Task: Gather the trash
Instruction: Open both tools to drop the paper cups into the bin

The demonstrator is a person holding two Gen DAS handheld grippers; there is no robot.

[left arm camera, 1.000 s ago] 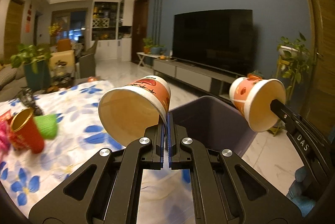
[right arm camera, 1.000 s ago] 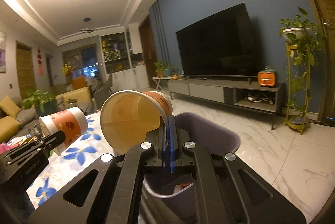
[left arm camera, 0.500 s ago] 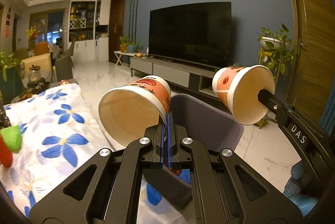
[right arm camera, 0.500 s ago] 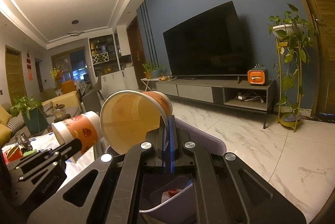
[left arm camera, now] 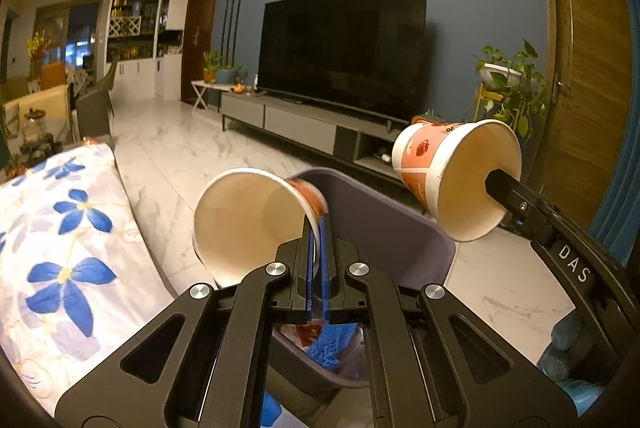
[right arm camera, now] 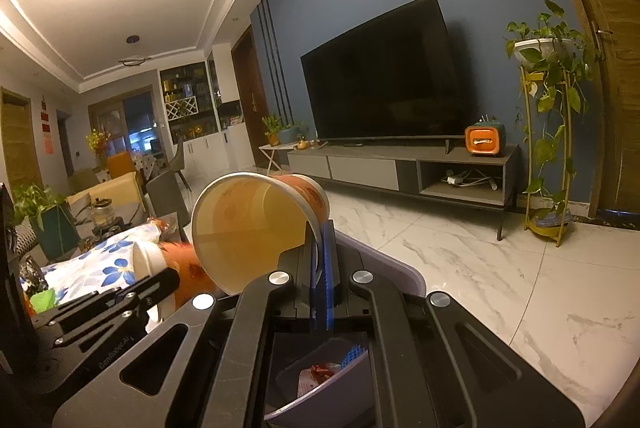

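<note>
Two paper cups hang over the bin (left arm camera: 384, 224), each pinched by its rim in a claw closed tight on the wall, mouths turned back toward the cameras so they can drop straight in. The left claw (left arm camera: 318, 260) holds the left cup (left arm camera: 256, 220) above the bin's near rim, while the right claw (right arm camera: 320, 264) carries the right cup (right arm camera: 256, 224) just beside it. Inside the bin lie a wrapper (right arm camera: 318, 374) and blue scraps, and the flowered surface (left arm camera: 60, 248) sits just left of the bin.
</note>
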